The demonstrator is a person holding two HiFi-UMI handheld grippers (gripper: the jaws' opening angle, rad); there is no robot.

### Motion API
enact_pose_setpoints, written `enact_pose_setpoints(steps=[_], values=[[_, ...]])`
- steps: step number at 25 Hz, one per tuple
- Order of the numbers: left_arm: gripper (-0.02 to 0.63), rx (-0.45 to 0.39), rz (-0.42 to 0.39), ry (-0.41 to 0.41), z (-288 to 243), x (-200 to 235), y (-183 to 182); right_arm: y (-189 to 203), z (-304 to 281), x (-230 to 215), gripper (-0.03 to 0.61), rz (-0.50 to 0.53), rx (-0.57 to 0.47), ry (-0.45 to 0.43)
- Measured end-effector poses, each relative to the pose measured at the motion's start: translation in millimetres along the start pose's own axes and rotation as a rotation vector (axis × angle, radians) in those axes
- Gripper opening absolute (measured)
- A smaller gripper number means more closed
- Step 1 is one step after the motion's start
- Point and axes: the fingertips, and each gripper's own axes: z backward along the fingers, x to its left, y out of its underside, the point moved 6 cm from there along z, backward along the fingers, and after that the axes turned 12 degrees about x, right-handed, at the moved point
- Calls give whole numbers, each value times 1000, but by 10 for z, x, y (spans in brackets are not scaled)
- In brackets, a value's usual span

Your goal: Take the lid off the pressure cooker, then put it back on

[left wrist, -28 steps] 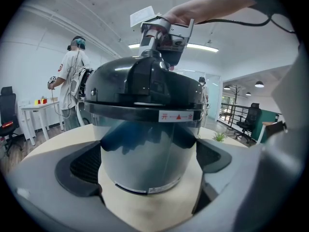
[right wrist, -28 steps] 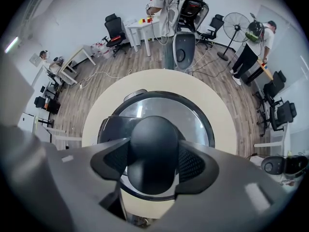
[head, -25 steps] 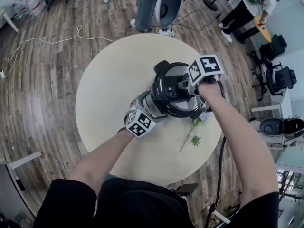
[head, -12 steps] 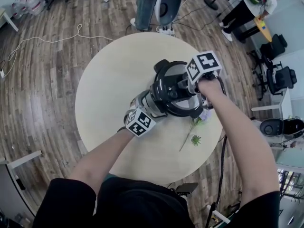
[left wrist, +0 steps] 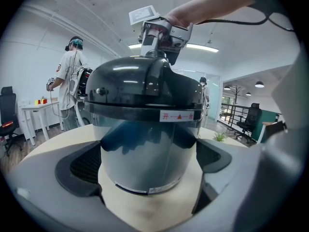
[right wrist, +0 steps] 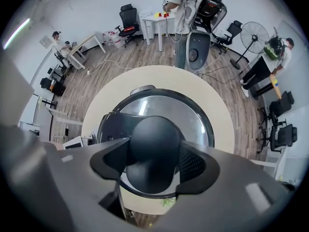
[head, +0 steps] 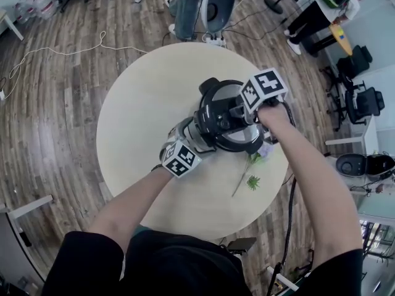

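Observation:
A black-lidded steel pressure cooker [head: 217, 134] stands right of centre on the round beige table [head: 142, 103]. My left gripper [head: 196, 134] comes in low from the near side, and its pads [left wrist: 84, 166] press both sides of the shiny pot body [left wrist: 145, 158]. The lid [left wrist: 140, 88] sits on the pot. My right gripper [head: 242, 113] points straight down over it. In the right gripper view it [right wrist: 154, 161] is shut on the lid's round black knob [right wrist: 154, 139], one pad on each side. The grey lid top [right wrist: 164, 108] shows beyond the knob.
A green plant sprig [head: 250, 179] lies on the table near the cooker's right front. A standing person [head: 185, 5] and a white machine [head: 217, 8] are past the table's far edge. Office chairs [head: 361, 103] stand at the right, and a cable [head: 62, 53] crosses the wooden floor.
My right gripper's marker cube has twisted slightly above the lid while staying in place. The left gripper and the pot have not moved.

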Motion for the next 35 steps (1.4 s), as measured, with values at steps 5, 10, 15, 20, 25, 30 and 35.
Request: enact_pose_setpoints(steps=[5,10,15,20,25,30,35], values=[[591,1,-1,3,7,-1,-8,10,8,31,307,95,9,16],[591,-2,-4,3,-16,-4,25,26,-29,71,309,288,40,59],[591,-4,-4,3,-22,-21,19,49,-27,123,319,524,71,127],[591,0,-4,2,-18,-13,31,22,-31,141,322,543,78,135],[589,27,-5,13,-24,10,26,52,-32,97,321,476,25,98],[484,104,7,59,142,126,54,235,-4,-25,327,281,-108,49],[320,57,104,22,693,196,34,895,132,-128,325,84,-345,-103]])
